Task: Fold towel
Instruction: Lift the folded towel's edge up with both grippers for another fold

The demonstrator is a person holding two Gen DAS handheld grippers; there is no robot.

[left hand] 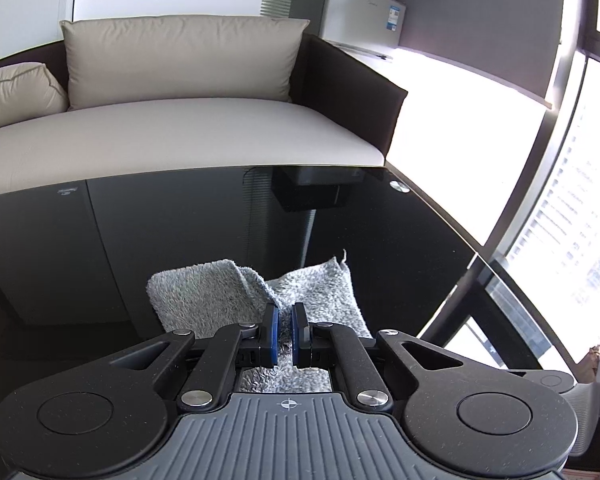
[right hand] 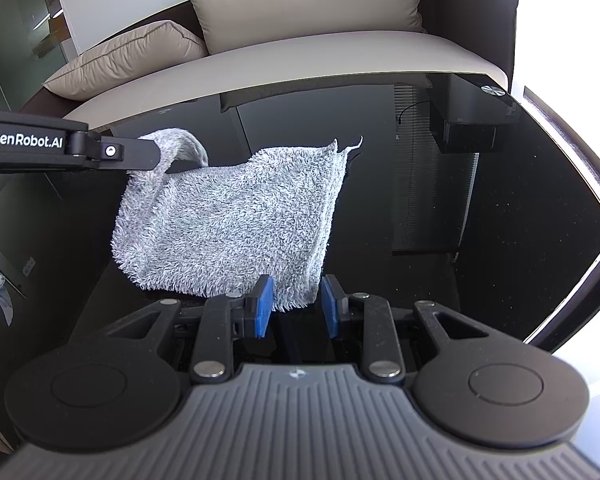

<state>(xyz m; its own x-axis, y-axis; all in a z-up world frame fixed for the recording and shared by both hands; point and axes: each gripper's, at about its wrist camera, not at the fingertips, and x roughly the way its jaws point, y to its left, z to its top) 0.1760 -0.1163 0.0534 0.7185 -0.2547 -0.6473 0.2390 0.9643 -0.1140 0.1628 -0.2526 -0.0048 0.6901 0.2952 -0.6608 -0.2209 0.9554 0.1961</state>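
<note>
- Right gripper (right hand: 293,305) sat nearest in its wrist view, blue pads (right hand: 263,307) spread wide, holding nothing; the near right corner of the grey towel (right hand: 236,220) lay just ahead, between the pads but not pinched.
- Left gripper (left hand: 284,330) had its pads nearly together with towel pile in the narrow gap; looked like a pinch on the cloth, though the contact itself was hard to confirm from that angle.
- In the right wrist view the left gripper (right hand: 156,152) came in from the left side, with the towel's far left corner lifted and curling over at its tip.
- Rest of the towel lay flat on the black glass table (right hand: 480,220); a loose thread stuck up at the far right corner.
- Beyond the table: beige sofa (left hand: 180,136) with back cushion (left hand: 184,60); small fridge (left hand: 352,16) further off.
- Judgement: fold just starting, one corner up.
- To do it well: close the right gripper on its near corner before lifting, raise both corners level, carry them over to the opposite edge together, keep the cloth taut so it does not slide on the slick glass.
</note>
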